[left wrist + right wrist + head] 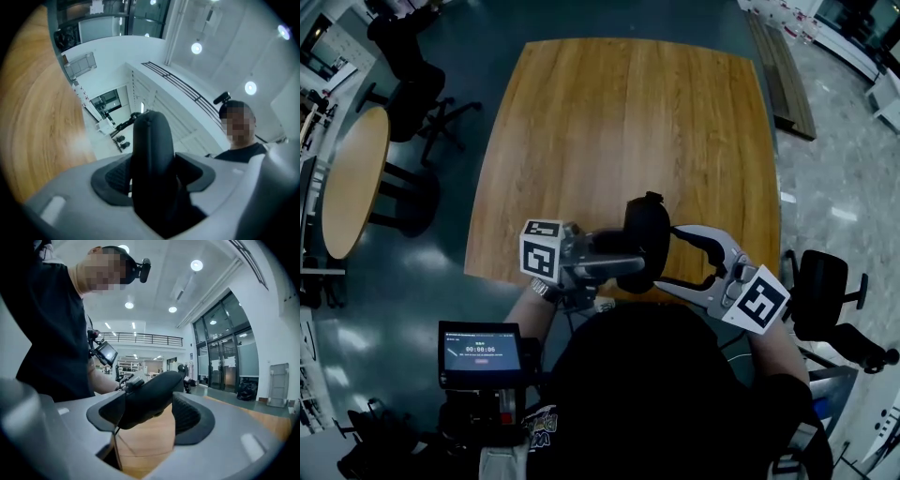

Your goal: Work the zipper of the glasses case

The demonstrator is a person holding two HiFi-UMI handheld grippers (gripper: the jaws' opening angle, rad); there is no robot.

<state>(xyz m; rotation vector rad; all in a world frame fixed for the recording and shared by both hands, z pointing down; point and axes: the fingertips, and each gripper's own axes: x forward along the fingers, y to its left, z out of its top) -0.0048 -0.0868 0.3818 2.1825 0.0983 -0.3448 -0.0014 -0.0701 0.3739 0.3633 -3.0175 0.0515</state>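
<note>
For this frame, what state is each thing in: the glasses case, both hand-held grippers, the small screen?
Black oval glasses case: held in the air; zipped or not, cannot tell.
Left hand-held gripper: shut on the case.
Right hand-held gripper: open, the case between its jaws, a gap at one pad.
Small screen below the left hand-held gripper: lit.

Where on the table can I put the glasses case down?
Almost the whole wooden table is bare, from its far edge down to the near edge. It is crowded only over the near edge, where the left gripper clamps the glasses case and the right gripper stands open beside it.
</note>
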